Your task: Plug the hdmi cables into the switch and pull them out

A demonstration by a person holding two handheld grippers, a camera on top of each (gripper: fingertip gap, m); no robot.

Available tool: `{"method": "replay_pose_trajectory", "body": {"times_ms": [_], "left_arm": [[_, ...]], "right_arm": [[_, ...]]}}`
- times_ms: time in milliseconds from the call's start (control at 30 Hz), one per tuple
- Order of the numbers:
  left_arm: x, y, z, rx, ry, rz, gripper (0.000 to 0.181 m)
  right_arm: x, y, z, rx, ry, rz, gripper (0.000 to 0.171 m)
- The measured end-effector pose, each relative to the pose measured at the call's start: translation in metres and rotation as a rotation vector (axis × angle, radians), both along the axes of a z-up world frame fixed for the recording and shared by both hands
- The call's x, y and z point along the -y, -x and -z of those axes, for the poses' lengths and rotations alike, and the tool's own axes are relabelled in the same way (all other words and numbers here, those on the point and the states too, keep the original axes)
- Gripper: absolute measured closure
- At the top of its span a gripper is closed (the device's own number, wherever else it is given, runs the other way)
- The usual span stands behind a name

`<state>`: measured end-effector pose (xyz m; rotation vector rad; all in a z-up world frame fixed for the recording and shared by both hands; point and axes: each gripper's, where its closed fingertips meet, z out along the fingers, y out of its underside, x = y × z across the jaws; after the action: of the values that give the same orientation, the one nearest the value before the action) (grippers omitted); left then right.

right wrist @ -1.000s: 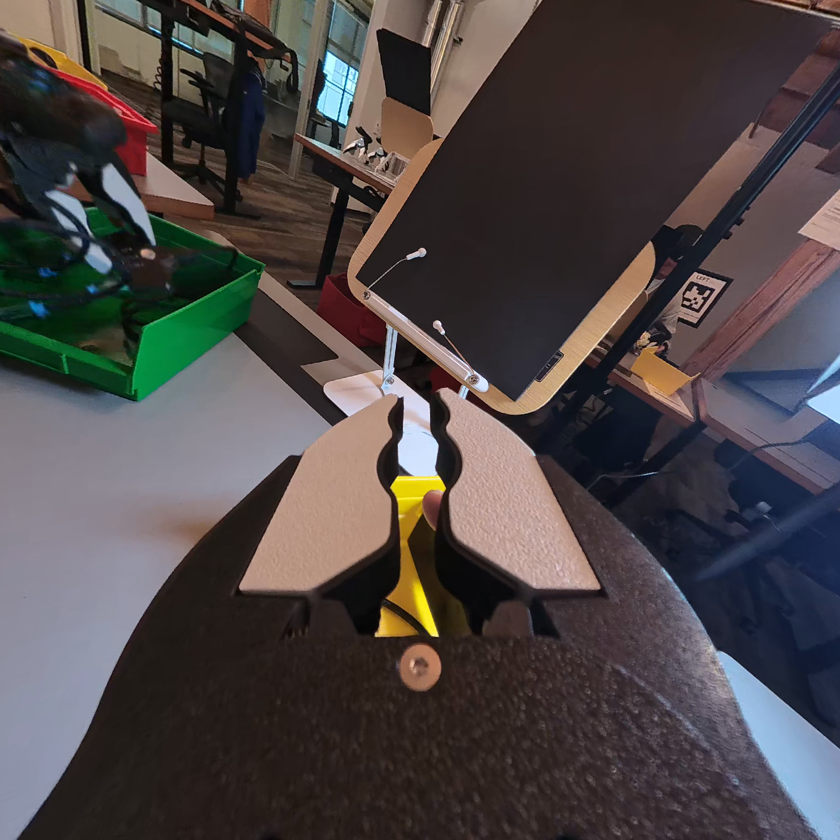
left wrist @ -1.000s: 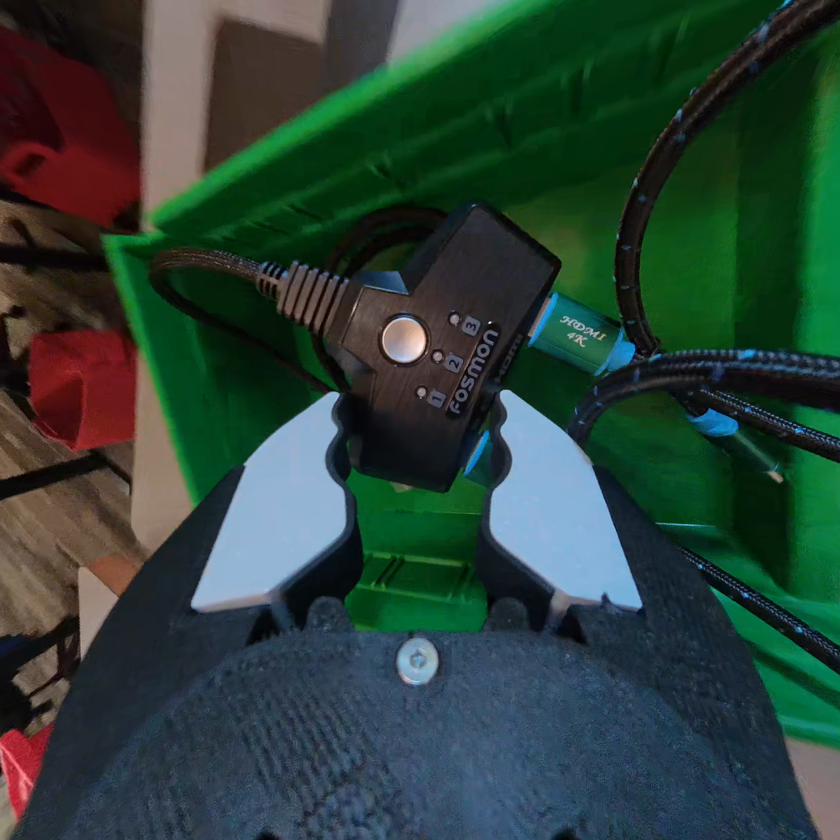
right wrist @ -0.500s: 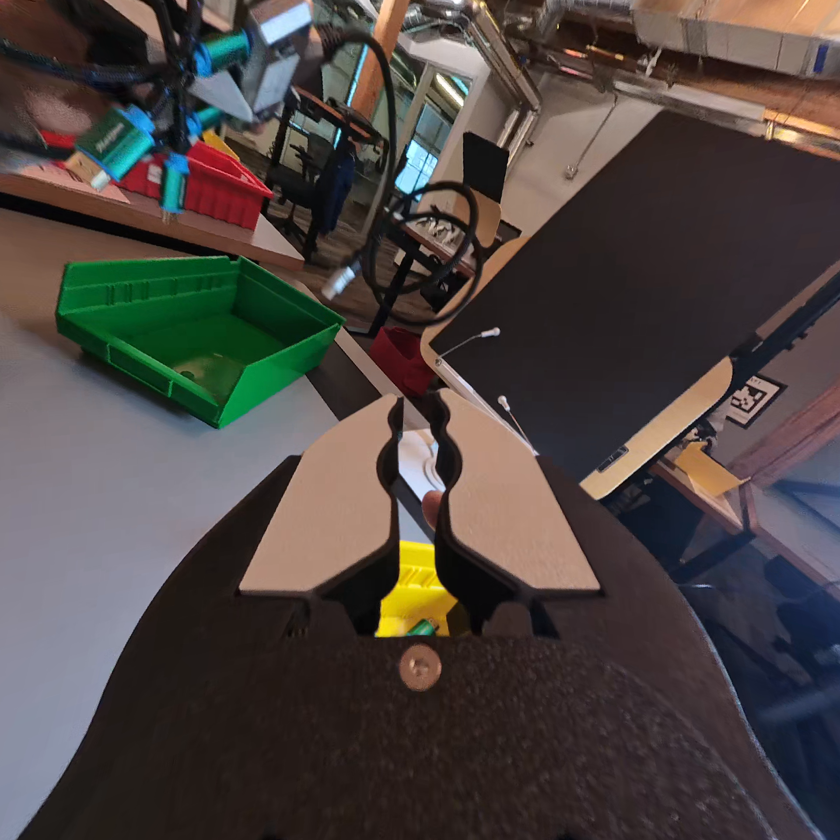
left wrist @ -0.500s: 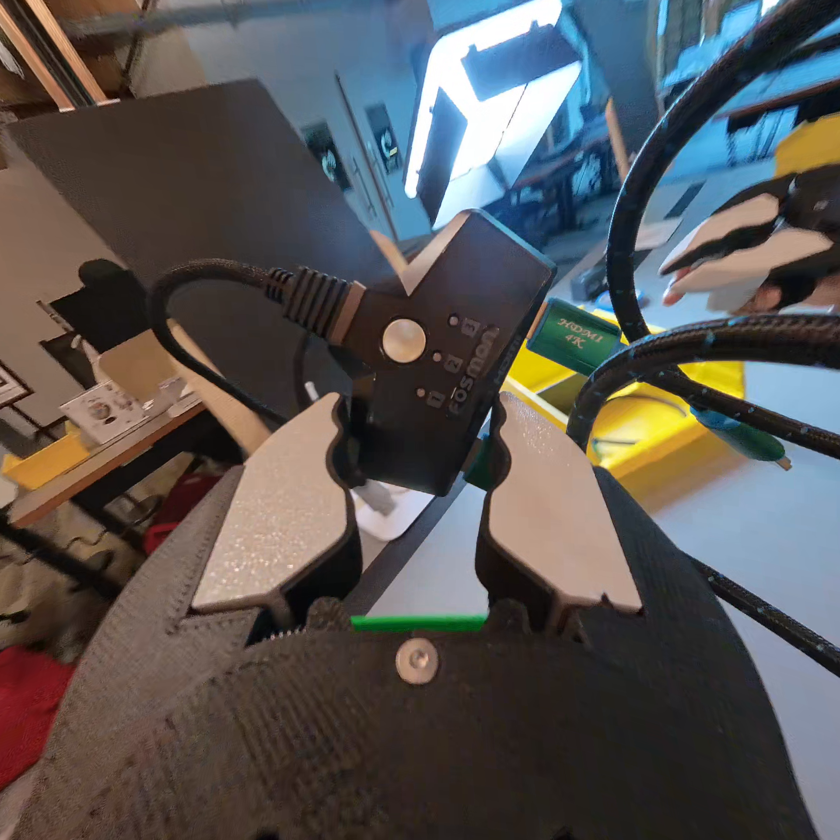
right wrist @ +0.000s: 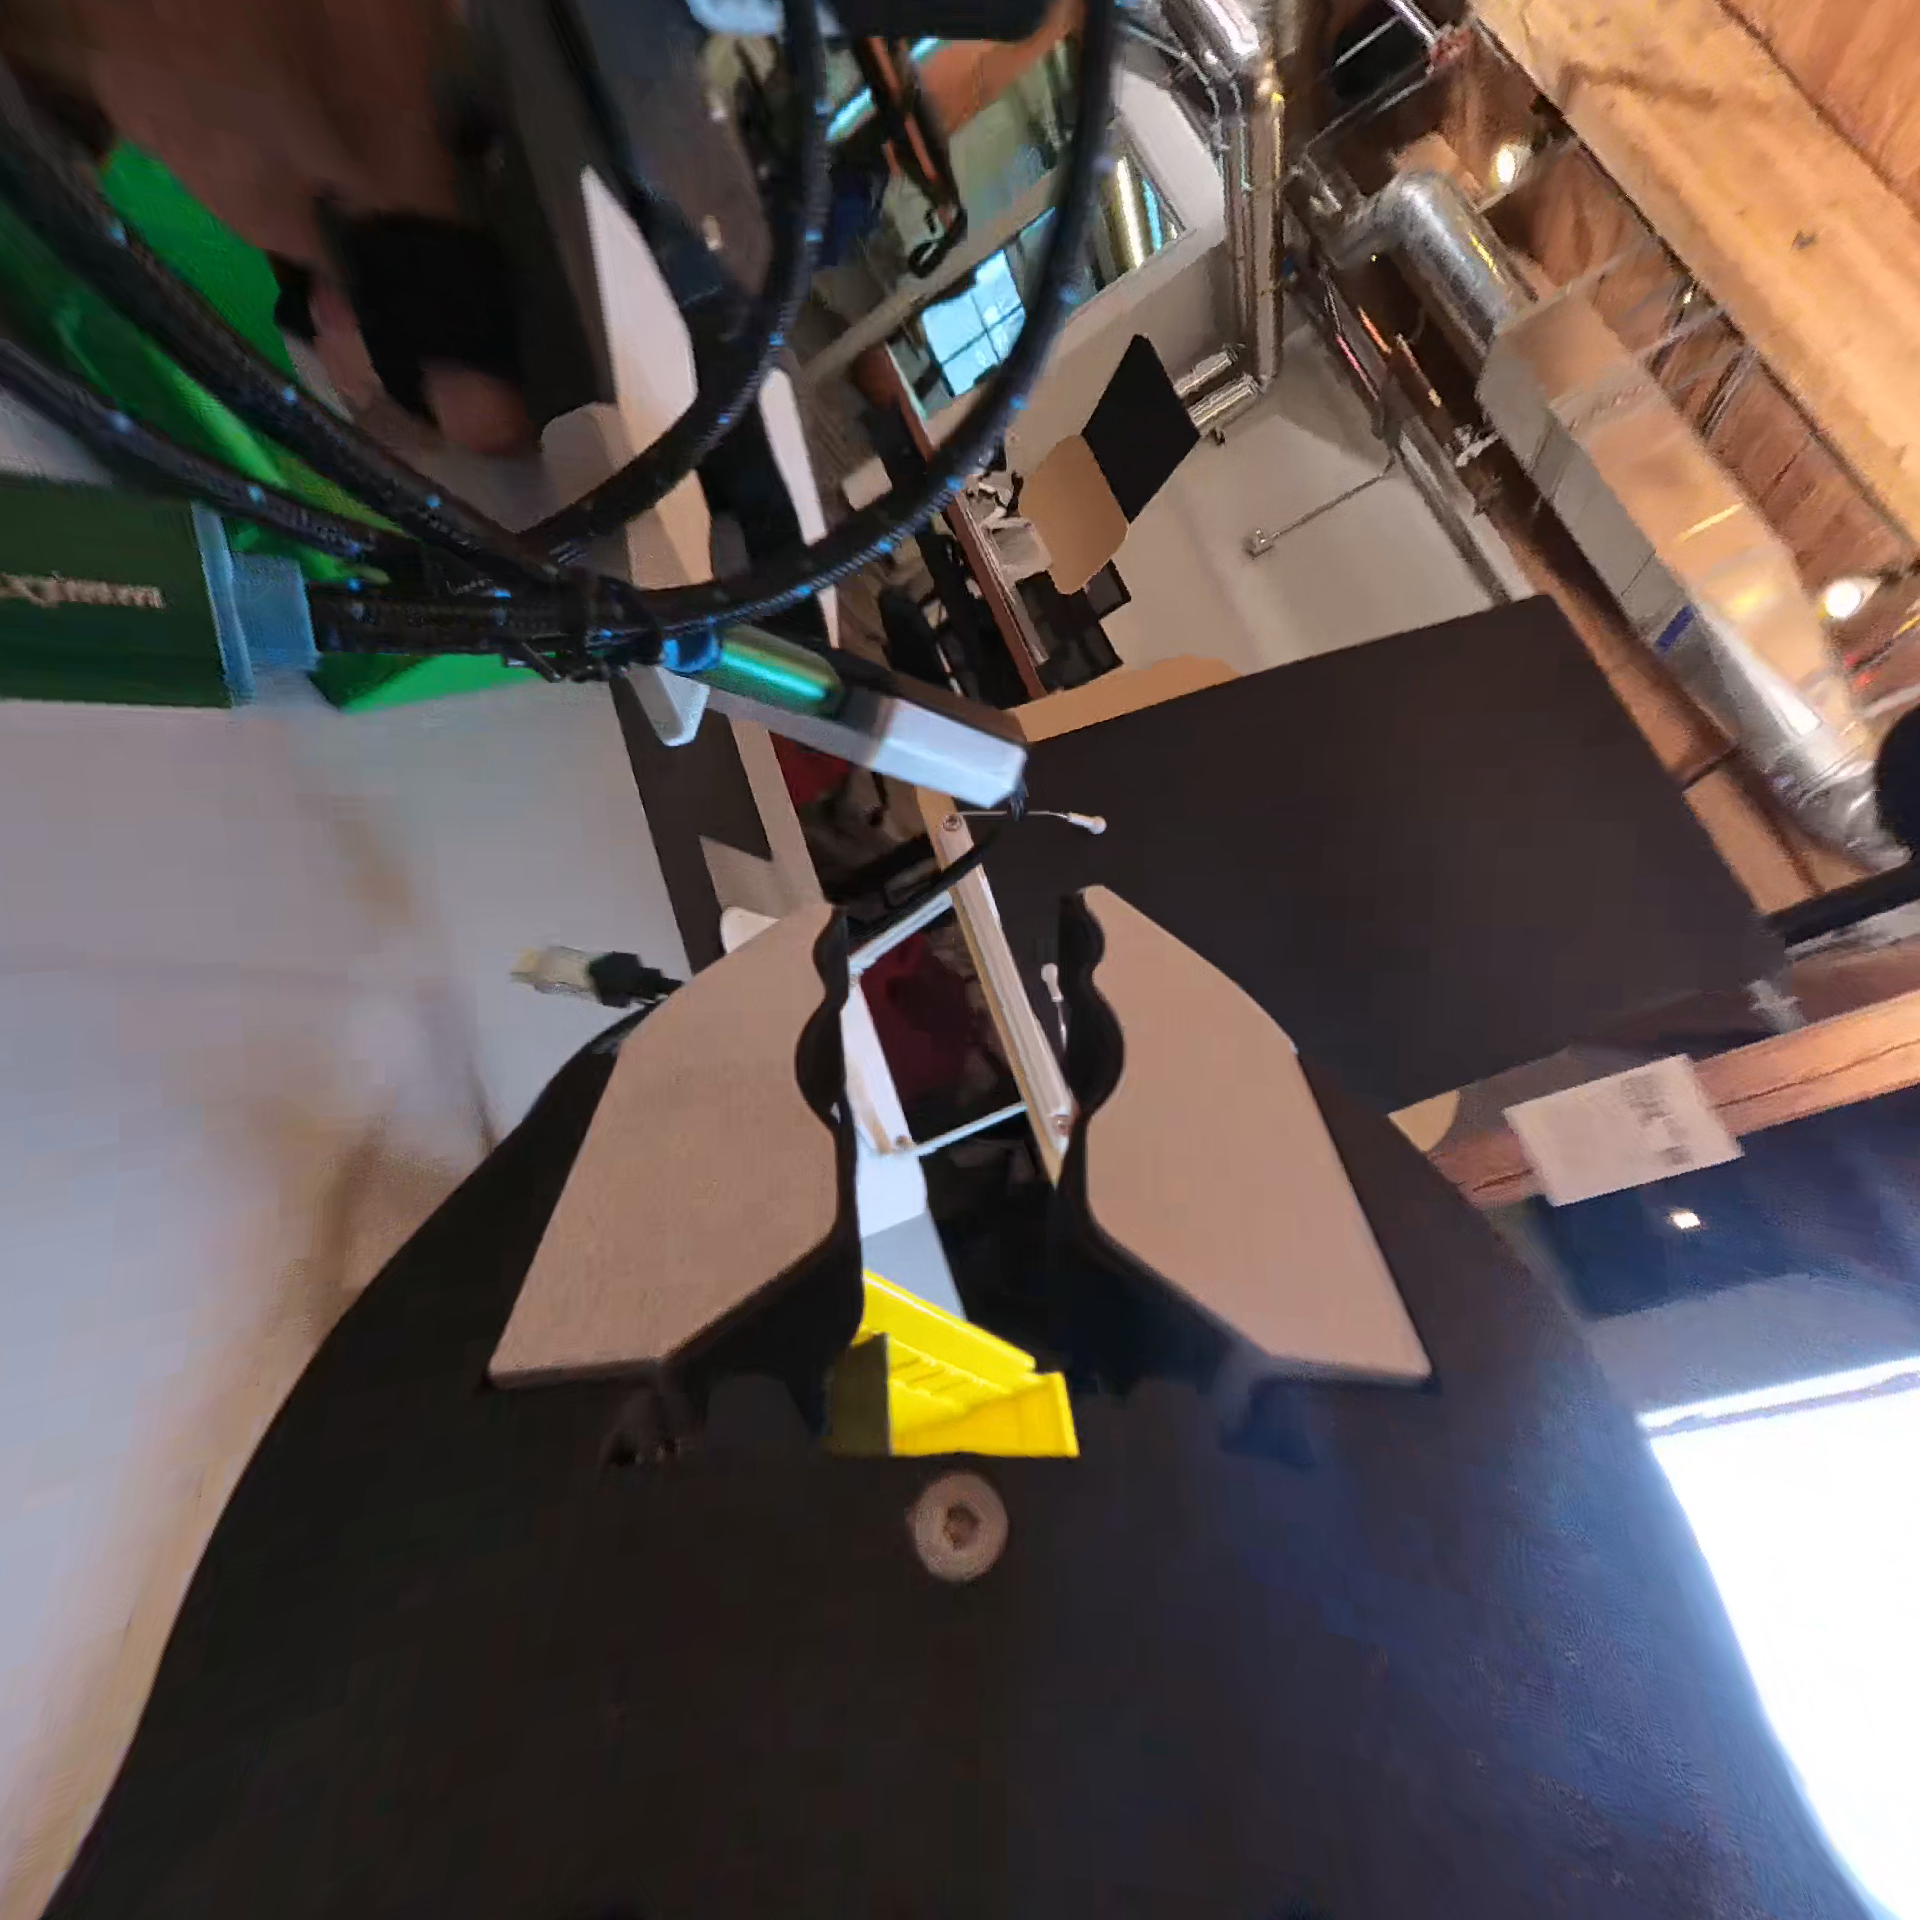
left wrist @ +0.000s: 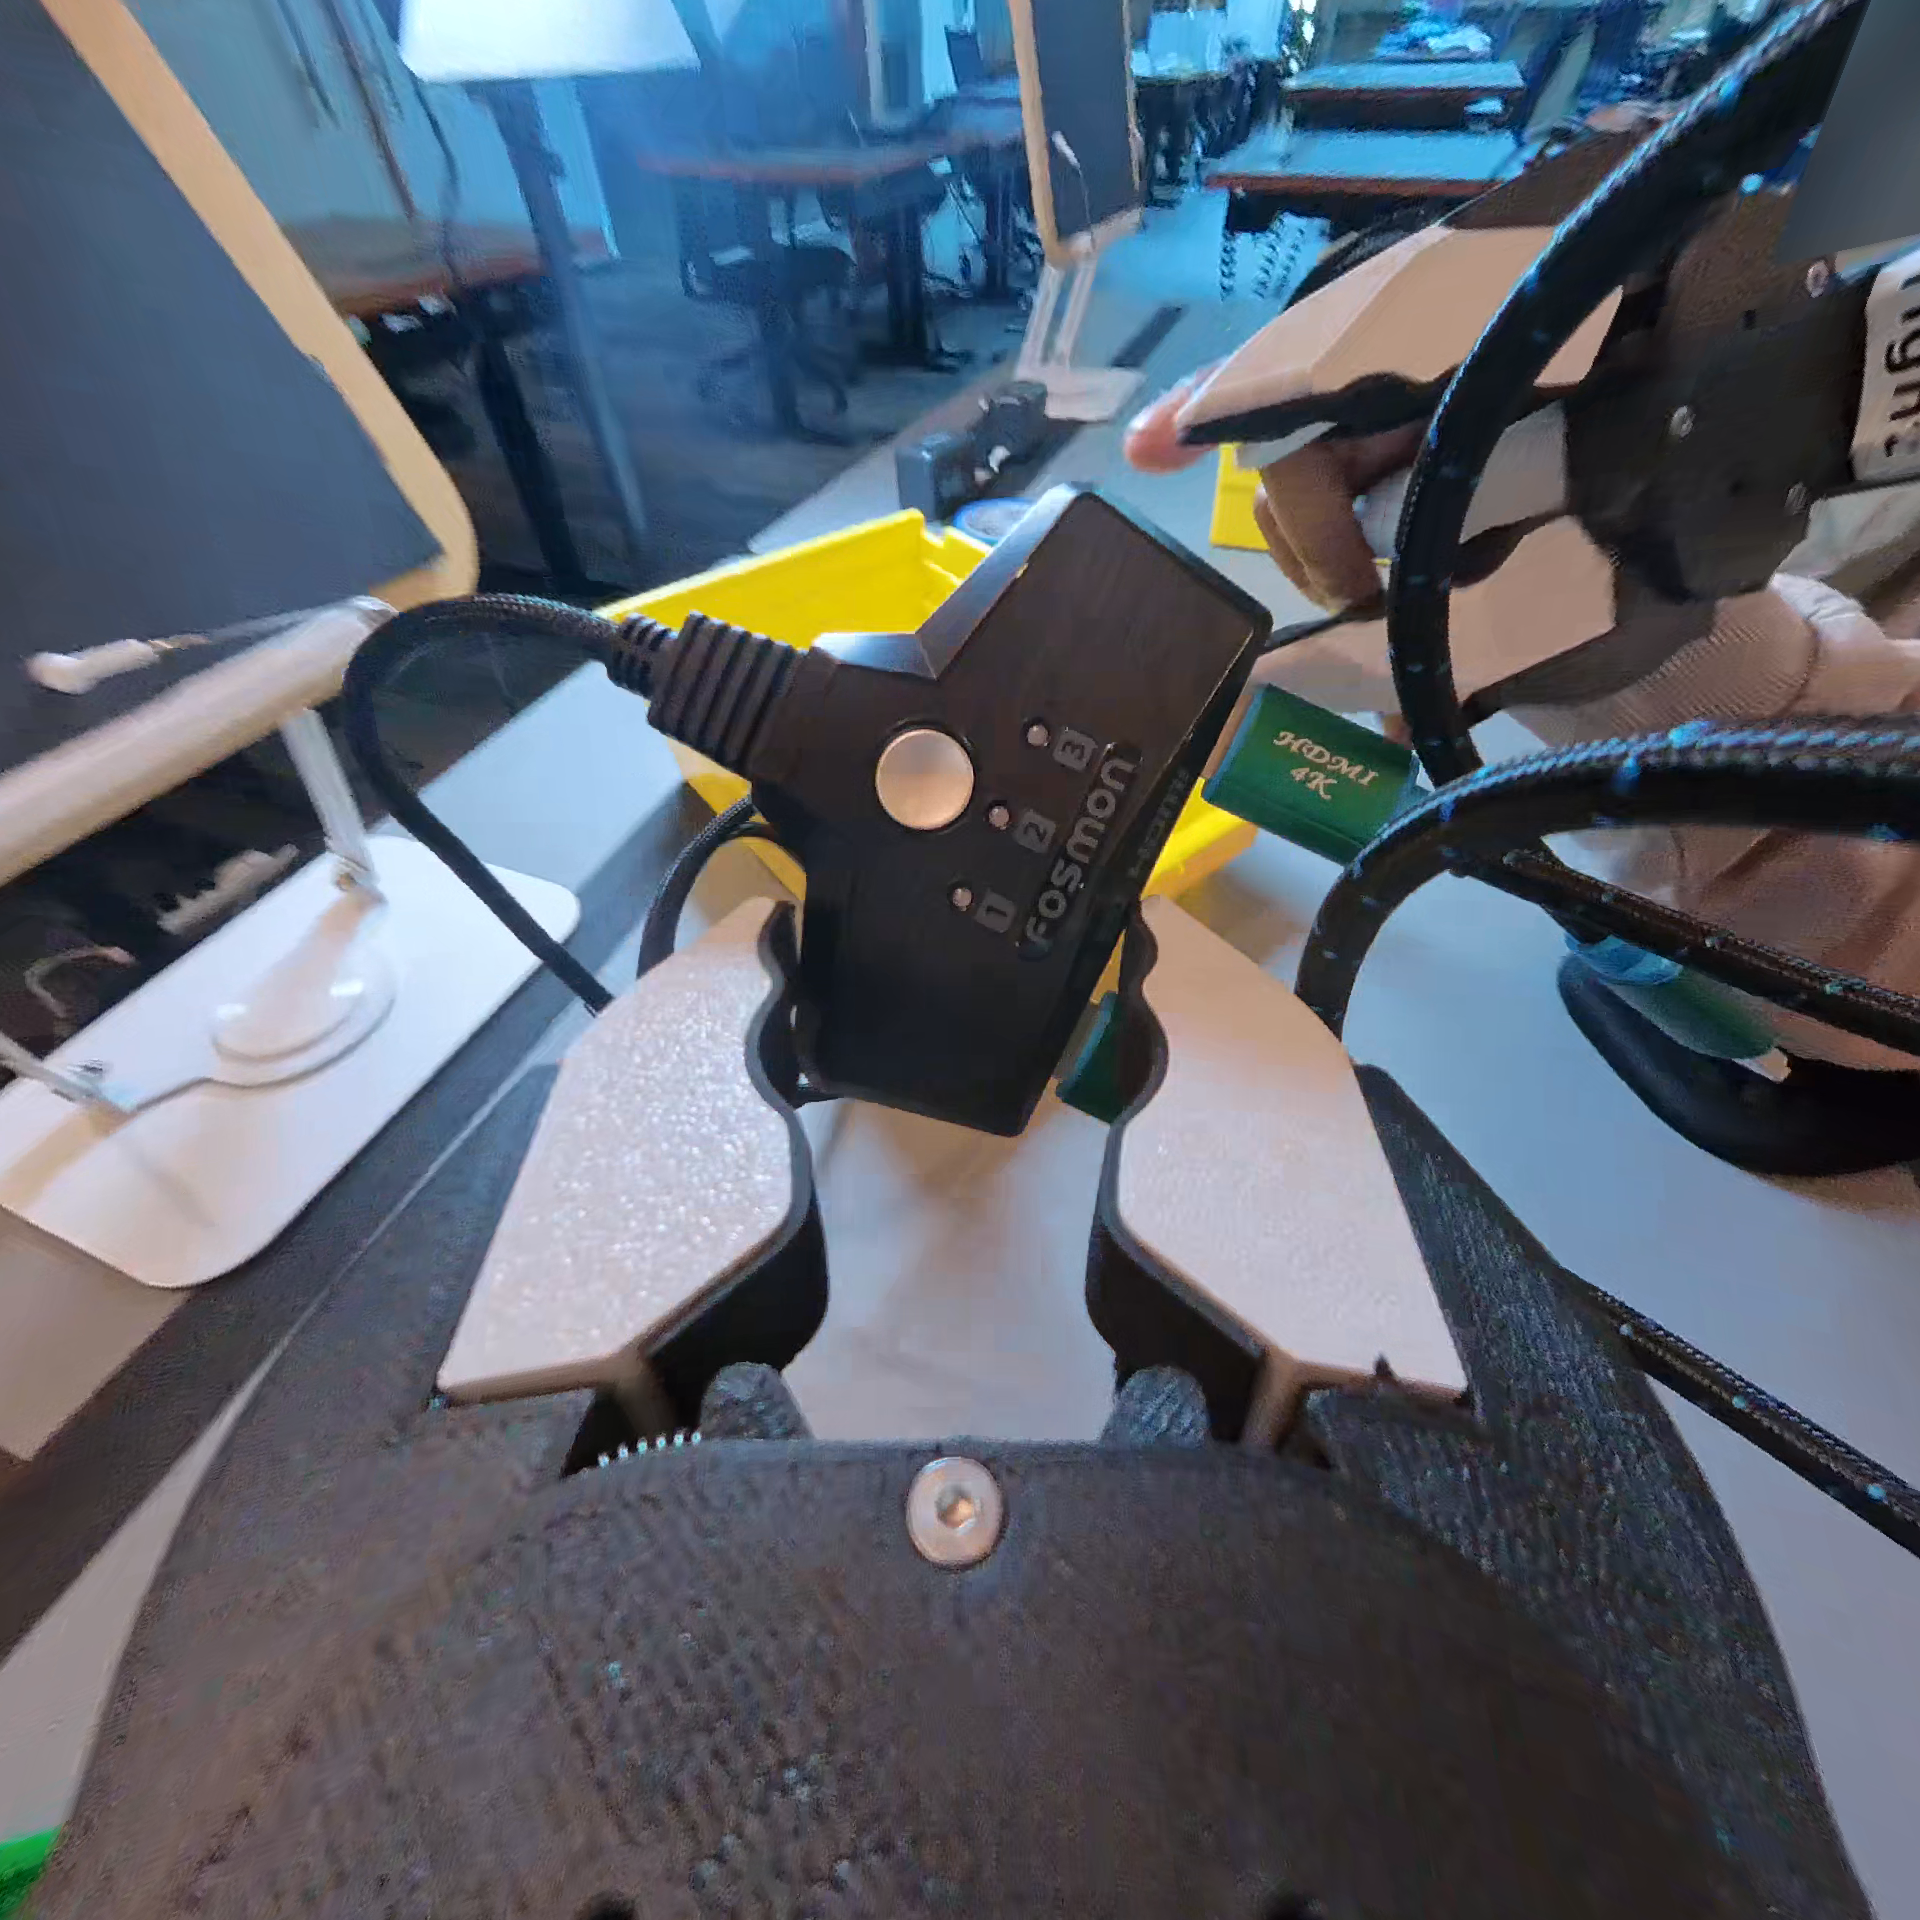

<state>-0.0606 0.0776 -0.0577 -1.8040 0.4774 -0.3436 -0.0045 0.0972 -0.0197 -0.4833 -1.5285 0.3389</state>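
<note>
My left gripper [left wrist: 956,935] is shut on the lower end of the black hdmi switch [left wrist: 997,810] and holds it above the grey table. A green hdmi plug [left wrist: 1309,774] sits in the switch's right side, and a second green plug [left wrist: 1091,1060] shows by my right fingertip. Black braided cables [left wrist: 1558,790] loop to the right. My right gripper [left wrist: 1351,416] is beyond them at the upper right. In the right wrist view my right gripper [right wrist: 956,935] is open and empty, just below the hanging cables [right wrist: 727,416] and a loose green plug [right wrist: 769,670].
A yellow bin [left wrist: 790,582] stands on the table behind the switch. A black panel [left wrist: 156,312] on a white stand [left wrist: 208,1091] is at the left. A person's hand [left wrist: 1309,540] holds the right gripper. A green bin [right wrist: 156,260] lies at the far left.
My left gripper lifted the switch and its cables out of the green bin and swung toward the yellow bin. My right gripper rolled, moved close to the cables, and opened its jaws wider.
</note>
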Motion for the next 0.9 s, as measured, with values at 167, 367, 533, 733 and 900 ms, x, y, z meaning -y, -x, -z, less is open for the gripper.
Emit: {"method": "replay_pose_trajectory", "body": {"times_ms": [167,367,533,733,900], "left_arm": [[0.005,-0.019,0.017,-0.05,0.1,0.056,0.122],[0.005,-0.014,0.035,-0.079,0.2,0.021,0.122],[0.008,-0.017,0.043,-0.119,0.247,0.024,0.122],[0.026,-0.028,-0.013,0.021,0.025,0.15,0.125],[0.055,-0.021,-0.068,0.025,-0.237,0.188,0.121]], "right_arm": [[0.005,0.015,0.02,0.027,-0.207,0.052,0.131],[0.013,0.021,0.028,0.02,-0.346,0.059,0.13],[0.018,0.031,0.045,0.043,-0.41,0.078,0.135],[0.015,0.018,0.026,-0.004,-0.161,-0.003,0.143],[0.013,-0.004,-0.014,-0.127,0.228,-0.169,0.146]]}}
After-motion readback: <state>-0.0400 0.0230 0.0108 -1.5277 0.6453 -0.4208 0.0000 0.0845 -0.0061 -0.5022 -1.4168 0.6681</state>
